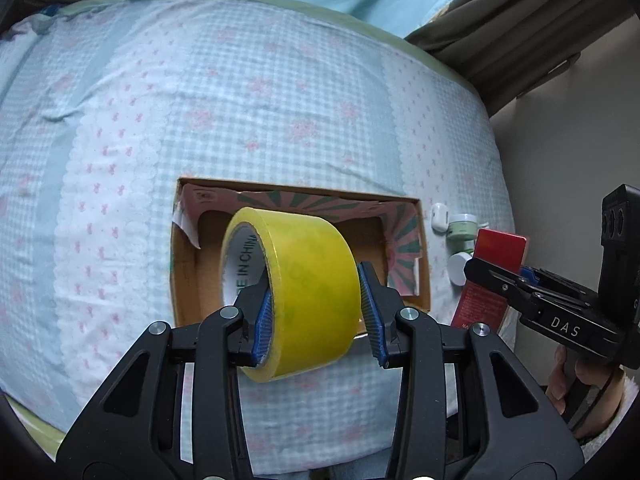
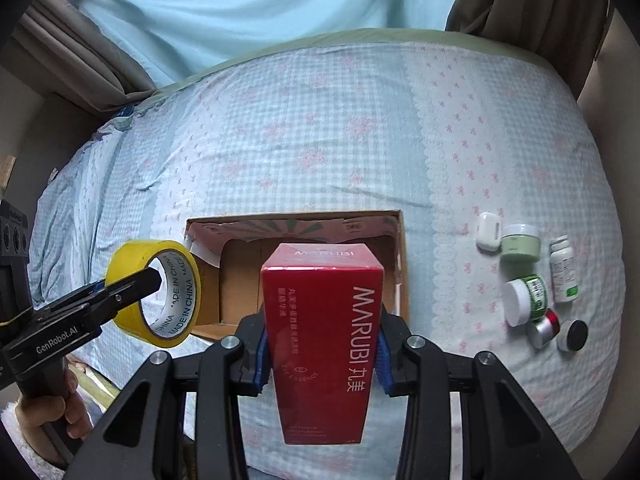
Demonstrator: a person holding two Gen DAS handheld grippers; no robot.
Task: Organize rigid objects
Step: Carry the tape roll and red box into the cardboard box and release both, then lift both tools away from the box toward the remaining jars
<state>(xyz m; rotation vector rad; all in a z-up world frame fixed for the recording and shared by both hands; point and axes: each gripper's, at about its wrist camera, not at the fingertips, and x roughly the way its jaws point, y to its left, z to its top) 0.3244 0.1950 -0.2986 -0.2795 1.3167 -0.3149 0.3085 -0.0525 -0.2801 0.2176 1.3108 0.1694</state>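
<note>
- I have two claws, one in each hand
- My left claw (image 1: 316, 312) pinches one round yellow roll of sticky tape (image 1: 294, 292). One blue pad (image 1: 264, 320) is inside the ring, the other is on the outside. The roll hangs over the near left part of the box
- My right claw (image 2: 322, 350) pinches one tall red cardboard carton with white letters (image 2: 322, 336), a blue pad on each side. It hangs upright over the near edge of the box
- There is one open brown cardboard box with a pink and green striped lining (image 2: 402, 264) on the bed. The tape and the carton hide part of it. What I can see of the bottom is bare
- The bed has one blue checked bedspread with small pink flowers (image 2: 320, 140)
- To the right of the box are six small things in a bunch: one white flat case (image 2: 489, 234), one pale green jar with a white lid (image 2: 520, 246), one white pill bottle (image 2: 564, 270), one green jar on its side with a white lid (image 2: 524, 298), one little jar with a red band (image 2: 544, 326) and one little jar with a black lid (image 2: 574, 334)
- Some of these touch each other. None of them is in the box
- In the left claw's view the red carton hides most of that bunch
- Behind the bed hang one light blue curtain (image 2: 240, 12) and brown drapes (image 1: 532, 20)
</note>
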